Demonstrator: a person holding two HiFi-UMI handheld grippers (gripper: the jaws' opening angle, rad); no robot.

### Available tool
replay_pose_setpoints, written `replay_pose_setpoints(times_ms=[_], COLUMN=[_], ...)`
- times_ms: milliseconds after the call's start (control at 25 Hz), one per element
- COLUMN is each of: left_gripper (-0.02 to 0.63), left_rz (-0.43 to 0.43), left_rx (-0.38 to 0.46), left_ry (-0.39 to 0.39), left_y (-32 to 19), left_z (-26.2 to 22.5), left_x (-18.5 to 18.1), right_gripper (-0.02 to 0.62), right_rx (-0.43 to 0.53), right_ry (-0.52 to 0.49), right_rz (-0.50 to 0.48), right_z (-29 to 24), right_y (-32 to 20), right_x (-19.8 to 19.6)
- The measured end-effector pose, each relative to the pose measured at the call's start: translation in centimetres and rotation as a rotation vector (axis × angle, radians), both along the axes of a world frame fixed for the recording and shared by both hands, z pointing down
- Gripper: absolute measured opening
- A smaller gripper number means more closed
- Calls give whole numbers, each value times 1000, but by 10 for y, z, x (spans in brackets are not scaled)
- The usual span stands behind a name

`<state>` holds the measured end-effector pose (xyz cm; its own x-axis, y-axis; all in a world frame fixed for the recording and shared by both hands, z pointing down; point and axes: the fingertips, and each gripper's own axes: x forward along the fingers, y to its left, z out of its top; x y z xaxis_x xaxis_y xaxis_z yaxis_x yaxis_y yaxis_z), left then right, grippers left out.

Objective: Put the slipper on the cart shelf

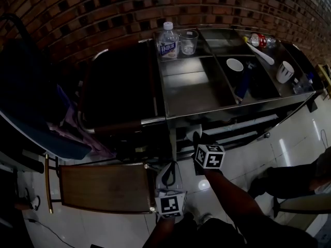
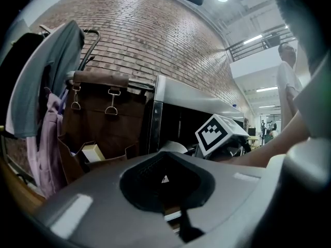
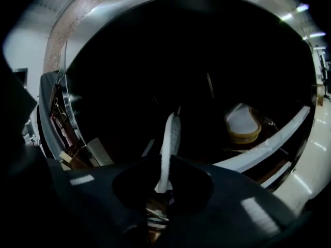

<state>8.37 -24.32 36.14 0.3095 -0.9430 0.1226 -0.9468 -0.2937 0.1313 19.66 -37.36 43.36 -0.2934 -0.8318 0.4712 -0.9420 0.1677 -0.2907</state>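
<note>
A white slipper (image 3: 169,138), thin and finely textured, is seen edge-on, pinched upright between the jaws of the right tool (image 3: 164,170). It is held inside the dark lower compartment of the shiny metal cart (image 1: 191,89), whose shelf (image 3: 269,144) is marked by a pale, curved rim. A second slipper (image 3: 241,124), white with a tan sole, is laid flat on that shelf, well apart to the right. The left tool (image 2: 164,179) is kept outside the cart, its jaws pressed together on nothing.
</note>
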Motion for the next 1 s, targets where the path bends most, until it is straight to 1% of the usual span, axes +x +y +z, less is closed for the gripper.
replay_pose_setpoints(times_ms=[240,320,520,720,840,1000], left_gripper=[17,17,17,17,17,17], left_rz=[7,14,28,46,50,45], left_rx=[-7,-12,-16,-24,-27,-31], left_ry=[19,18,17,30,35,51], left_y=[0,2,3,6,9,8], left_z=[-1,2,8,7,8,4], left_x=[7,10,16,22,25,24], right_gripper=[63,82,111,165,187,192], right_rx=[-20,-19,18,21,13,12], right_ry=[46,93,245,333,357,379], right_rz=[41,43,40,70,75,81], right_z=[11,15,10,15,19,22], right_y=[-9,-9,-11,-11,-12,-14], right_x=[10,14,16,24,30,31])
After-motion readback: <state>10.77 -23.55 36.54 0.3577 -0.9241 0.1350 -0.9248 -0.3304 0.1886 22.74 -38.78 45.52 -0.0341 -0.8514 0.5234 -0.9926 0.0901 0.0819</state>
